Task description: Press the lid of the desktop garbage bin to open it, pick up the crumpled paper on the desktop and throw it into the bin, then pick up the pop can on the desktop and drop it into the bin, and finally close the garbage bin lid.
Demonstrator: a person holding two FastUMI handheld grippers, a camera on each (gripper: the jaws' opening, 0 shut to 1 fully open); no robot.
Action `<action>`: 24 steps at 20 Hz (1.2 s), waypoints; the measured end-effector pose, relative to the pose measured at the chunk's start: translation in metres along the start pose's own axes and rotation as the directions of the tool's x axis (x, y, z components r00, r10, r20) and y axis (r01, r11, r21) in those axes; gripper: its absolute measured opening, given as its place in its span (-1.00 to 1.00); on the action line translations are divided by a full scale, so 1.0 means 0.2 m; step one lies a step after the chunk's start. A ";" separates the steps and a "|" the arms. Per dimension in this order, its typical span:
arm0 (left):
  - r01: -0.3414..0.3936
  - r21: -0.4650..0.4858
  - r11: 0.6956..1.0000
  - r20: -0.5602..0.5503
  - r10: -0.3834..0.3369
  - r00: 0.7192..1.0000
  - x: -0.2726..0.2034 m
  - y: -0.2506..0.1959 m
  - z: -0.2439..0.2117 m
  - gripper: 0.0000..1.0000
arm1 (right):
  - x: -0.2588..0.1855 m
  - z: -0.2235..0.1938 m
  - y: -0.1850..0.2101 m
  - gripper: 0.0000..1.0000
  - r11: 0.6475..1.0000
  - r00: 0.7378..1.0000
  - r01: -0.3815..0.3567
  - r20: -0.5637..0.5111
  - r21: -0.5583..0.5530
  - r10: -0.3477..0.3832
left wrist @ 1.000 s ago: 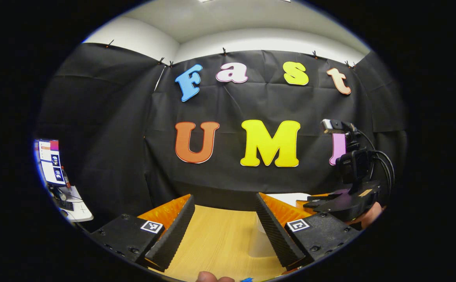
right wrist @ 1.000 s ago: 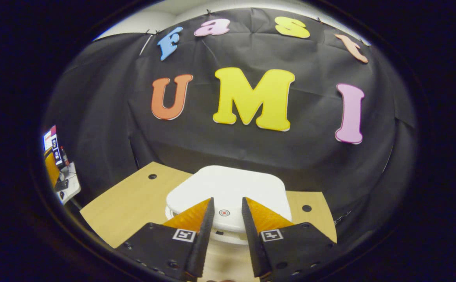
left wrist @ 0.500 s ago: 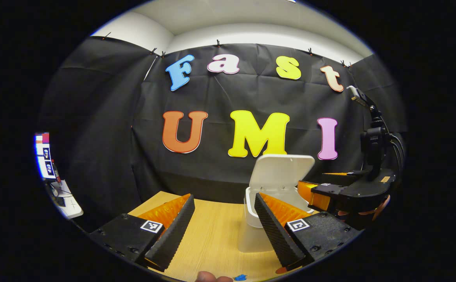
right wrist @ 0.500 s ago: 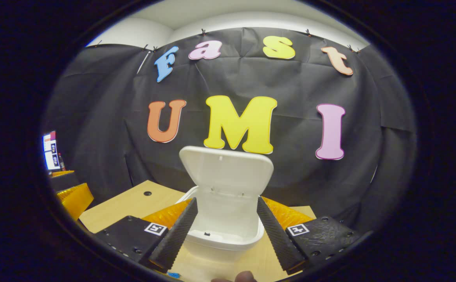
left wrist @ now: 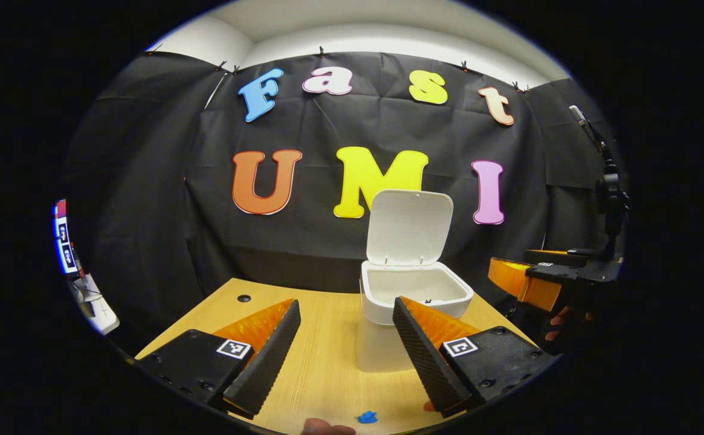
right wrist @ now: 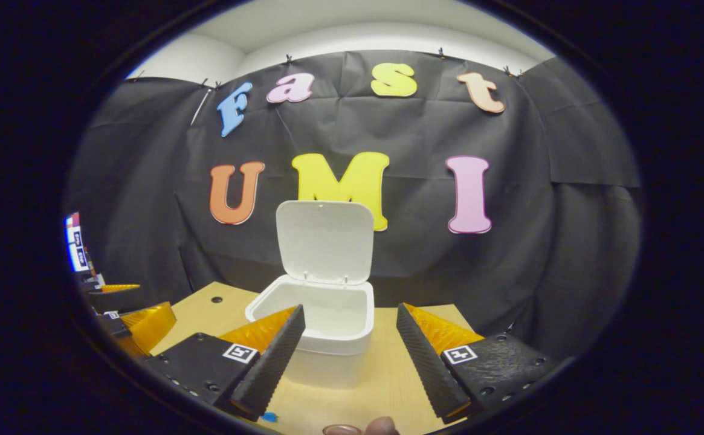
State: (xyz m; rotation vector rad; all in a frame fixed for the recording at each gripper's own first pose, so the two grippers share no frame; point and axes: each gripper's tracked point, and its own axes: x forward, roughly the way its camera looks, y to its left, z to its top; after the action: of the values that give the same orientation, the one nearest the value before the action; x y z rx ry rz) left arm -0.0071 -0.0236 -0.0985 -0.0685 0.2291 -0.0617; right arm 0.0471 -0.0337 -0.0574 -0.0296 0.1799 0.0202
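Two claws spread and empty, left claw, right claw, bin upright, lid standing vertical.

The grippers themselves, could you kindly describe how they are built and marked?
Each gripper, left and right, has two wedge-shaped jaws with ribbed inner faces on black bodies, each bearing a small square black-and-white marker. Black cables and a mast rise from the right one.

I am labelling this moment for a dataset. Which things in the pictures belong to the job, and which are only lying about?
Belong to the job:
- garbage bin, on the desk
- its lid, standing open
- left tongs and right tongs, both open, holding nothing

Only lying about:
- small blue scrap on the desk
- screen at the far left
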 end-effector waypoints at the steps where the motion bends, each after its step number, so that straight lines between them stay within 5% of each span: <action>1: 0.007 0.005 1.000 -0.011 -0.006 1.000 0.00 -0.02 -0.03 0.98 | -0.02 -0.03 -0.02 0.91 1.000 1.000 0.000 -0.007 0.011 0.000; 15: 0.042 -0.001 0.999 -0.286 -0.041 0.957 -0.09 -0.16 -0.78 0.99 | -0.24 -0.47 -0.18 0.91 0.999 0.989 0.040 -0.141 -0.031 -0.045; 24: 0.006 0.006 1.000 -0.484 -0.002 0.875 -0.09 -0.18 -1.38 1.00 | -0.32 -0.77 -0.21 0.96 0.997 0.958 0.033 -0.283 -0.063 -0.050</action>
State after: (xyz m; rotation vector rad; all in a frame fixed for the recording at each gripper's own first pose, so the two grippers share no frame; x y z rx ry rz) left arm -0.0895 -0.0751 -0.3609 -0.0447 0.7332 -0.0833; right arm -0.0422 -0.0823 -0.1956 -0.0944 0.4674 -0.0213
